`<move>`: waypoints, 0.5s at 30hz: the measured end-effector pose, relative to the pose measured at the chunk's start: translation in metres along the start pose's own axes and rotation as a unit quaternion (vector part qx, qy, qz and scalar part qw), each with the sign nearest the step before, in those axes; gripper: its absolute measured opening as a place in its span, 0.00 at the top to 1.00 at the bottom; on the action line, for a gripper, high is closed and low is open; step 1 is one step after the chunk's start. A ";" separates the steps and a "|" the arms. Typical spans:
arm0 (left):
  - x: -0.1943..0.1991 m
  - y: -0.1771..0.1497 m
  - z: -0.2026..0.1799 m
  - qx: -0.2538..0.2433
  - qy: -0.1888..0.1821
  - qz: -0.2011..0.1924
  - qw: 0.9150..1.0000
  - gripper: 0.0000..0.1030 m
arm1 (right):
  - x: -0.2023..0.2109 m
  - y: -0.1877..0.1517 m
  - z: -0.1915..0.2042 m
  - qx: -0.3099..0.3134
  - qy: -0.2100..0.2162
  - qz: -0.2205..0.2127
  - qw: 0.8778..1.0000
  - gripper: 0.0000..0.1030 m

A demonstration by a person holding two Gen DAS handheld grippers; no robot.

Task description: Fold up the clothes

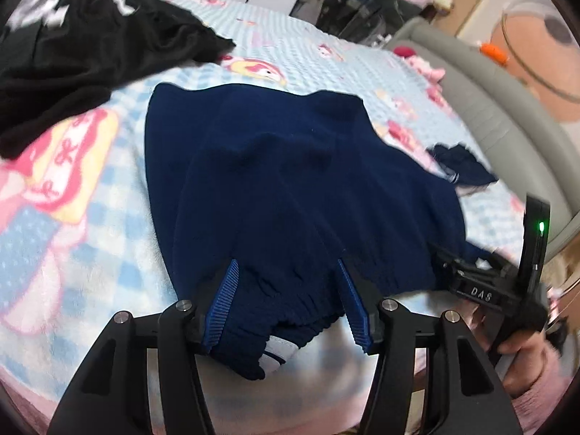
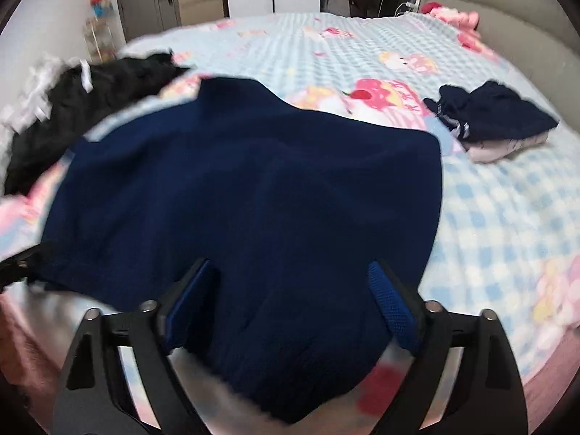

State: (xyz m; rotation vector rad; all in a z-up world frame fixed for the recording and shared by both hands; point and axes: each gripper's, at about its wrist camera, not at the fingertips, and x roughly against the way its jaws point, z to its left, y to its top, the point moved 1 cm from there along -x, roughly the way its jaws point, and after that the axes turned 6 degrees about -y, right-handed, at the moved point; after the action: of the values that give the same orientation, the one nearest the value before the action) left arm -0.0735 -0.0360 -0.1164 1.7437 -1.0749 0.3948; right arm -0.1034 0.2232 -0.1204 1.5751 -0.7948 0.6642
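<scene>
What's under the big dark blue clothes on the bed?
The big navy blue garment lies on a light blue checked blanket with pink cartoon pictures, which shows all round it. Whatever is printed on or lying on the blanket directly beneath is covered, so it cannot be seen.

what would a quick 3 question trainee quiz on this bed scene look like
1. True or false: the navy garment lies spread on the checked blanket.
2. Which sits at the far left of the right wrist view? A) black clothes B) a folded pile C) a pillow
3. Fill in: the elastic edge of the navy garment lies between the fingers of the ____ gripper.

Key
1. True.
2. A. The small folded pile is on the right.
3. Left. Its jaws stand apart around the bunched edge and do not clearly press it. The right gripper is wide open over the cloth.
</scene>
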 end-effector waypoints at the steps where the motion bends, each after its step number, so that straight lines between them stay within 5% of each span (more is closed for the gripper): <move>1: 0.004 0.000 -0.003 -0.007 0.003 -0.008 1.000 0.44 | -0.002 -0.001 -0.003 0.005 -0.014 0.001 1.000 0.01; 4: 0.014 0.001 -0.009 -0.023 0.013 -0.031 0.999 0.43 | -0.002 -0.002 -0.018 -0.011 -0.026 0.000 1.000 0.01; 11: 0.032 0.011 0.028 0.051 -0.004 -0.060 0.997 0.42 | 0.001 -0.012 -0.062 -0.070 -0.022 0.011 0.997 0.01; 15: 0.034 0.015 0.040 0.081 -0.042 -0.062 0.994 0.35 | 0.037 -0.006 -0.068 -0.088 -0.019 -0.061 0.994 0.01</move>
State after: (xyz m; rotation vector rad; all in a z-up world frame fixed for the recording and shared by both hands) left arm -0.0758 -0.0882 -0.1018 1.9748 -1.0090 0.3411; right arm -0.0754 0.2863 -0.0852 1.4670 -0.7581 0.4635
